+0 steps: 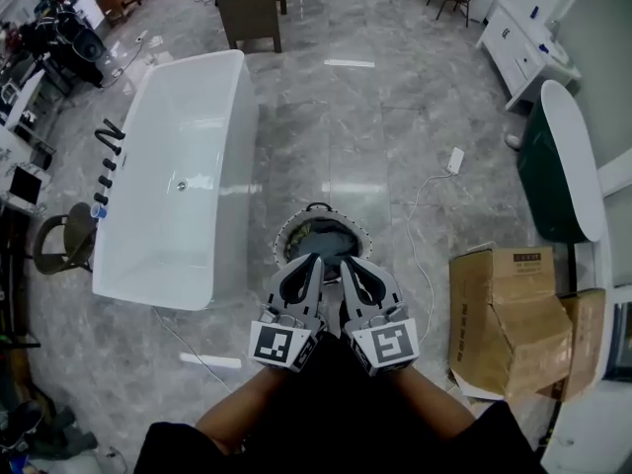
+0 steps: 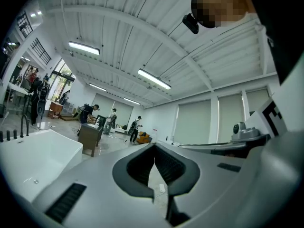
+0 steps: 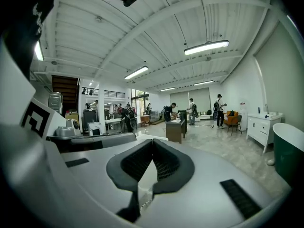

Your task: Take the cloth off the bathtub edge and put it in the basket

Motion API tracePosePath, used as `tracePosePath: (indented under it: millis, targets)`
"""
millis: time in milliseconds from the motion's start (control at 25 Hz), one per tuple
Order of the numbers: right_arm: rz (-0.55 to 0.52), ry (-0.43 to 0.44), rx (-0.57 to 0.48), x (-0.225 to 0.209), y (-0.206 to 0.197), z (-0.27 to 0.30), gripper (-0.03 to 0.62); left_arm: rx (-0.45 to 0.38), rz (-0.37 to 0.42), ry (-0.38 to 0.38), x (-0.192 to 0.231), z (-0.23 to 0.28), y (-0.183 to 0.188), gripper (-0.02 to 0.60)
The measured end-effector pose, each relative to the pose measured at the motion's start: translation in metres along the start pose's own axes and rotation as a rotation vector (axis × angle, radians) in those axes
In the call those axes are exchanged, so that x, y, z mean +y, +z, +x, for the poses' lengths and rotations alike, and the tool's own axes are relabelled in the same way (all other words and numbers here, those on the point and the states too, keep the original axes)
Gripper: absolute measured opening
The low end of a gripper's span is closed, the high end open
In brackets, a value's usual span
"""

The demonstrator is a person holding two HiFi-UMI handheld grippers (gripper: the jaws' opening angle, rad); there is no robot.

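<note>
A round basket (image 1: pixel 287 227) stands on the floor beside the white bathtub (image 1: pixel 240 156), and a dark grey cloth (image 1: pixel 326 236) lies inside it. My left gripper (image 1: pixel 314 259) and right gripper (image 1: pixel 347 263) are held side by side just above the basket's near rim, both pointing away from me. In the left gripper view the left gripper (image 2: pixel 154 149) has its jaws closed together with nothing between them. The right gripper (image 3: pixel 151 145) looks the same in its own view, shut and empty. The bathtub (image 2: pixel 33 158) shows at the left of the left gripper view; its edge is bare.
A cardboard box (image 1: pixel 509 319) sits on the floor to my right, with a dark green tub (image 1: pixel 558 161) and a white cabinet (image 1: pixel 523 42) beyond. A dark table (image 1: pixel 253 3) stands past the bathtub. A power strip (image 1: pixel 455 160) with its cable lies on the floor. People stand far off.
</note>
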State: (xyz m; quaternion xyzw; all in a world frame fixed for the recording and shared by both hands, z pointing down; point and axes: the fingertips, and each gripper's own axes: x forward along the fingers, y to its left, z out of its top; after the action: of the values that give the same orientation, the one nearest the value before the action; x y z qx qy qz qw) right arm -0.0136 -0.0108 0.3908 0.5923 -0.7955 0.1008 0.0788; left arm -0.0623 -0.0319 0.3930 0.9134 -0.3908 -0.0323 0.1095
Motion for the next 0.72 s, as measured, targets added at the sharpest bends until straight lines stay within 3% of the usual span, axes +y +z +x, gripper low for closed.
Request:
tracePosePath:
  millis: [600, 720]
  targets:
    - [-0.035, -0.002, -0.017, -0.003, 0.005, 0.003, 0.031, -0.012, 0.019, -0.032, -0.011, 0.007, 0.006, 0.015]
    - [-0.046, -0.007, -0.007, -0.003, 0.005, 0.007, 0.031, -0.045, 0.018, -0.036, -0.010, 0.009, 0.011, 0.015]
